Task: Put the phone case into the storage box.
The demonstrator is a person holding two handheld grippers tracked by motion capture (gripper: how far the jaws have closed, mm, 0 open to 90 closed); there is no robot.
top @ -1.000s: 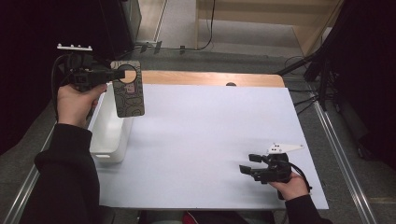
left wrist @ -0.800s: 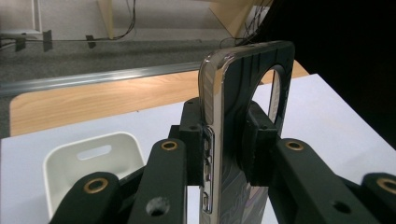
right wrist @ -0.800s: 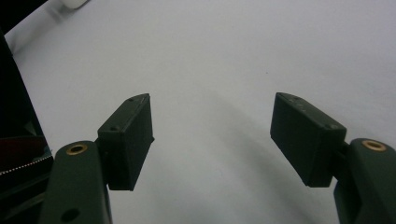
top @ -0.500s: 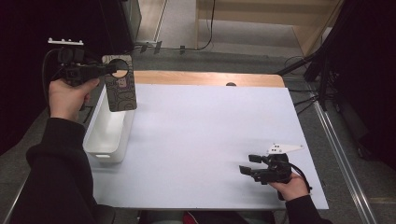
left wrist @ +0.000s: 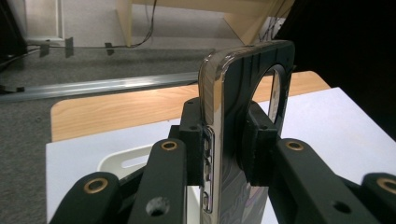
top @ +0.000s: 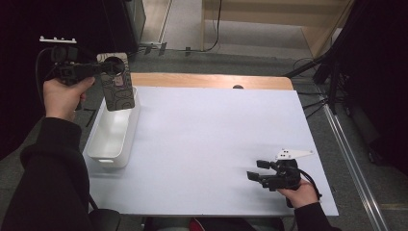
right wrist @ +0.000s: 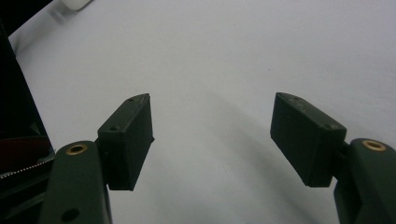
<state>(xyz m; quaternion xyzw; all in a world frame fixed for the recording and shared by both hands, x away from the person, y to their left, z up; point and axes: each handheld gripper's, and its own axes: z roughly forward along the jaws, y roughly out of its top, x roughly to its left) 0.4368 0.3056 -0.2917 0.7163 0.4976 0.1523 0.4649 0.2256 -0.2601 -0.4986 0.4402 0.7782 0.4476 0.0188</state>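
My left tongs (top: 103,70) pinch the phone case (top: 118,89) at its top over the bin (top: 113,132), about 10 o'clock; it might swing loose. Right tongs (top: 255,171) idle, apart.

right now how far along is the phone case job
Done: the left tool is shut on the phone case, holding it in the air above the far end of the white bin. In hand: carrying the case. Left: probably setting it down, whether in the bin or elsewhere I cannot tell. The right tool rests open on the white table, with nothing between its jaws.
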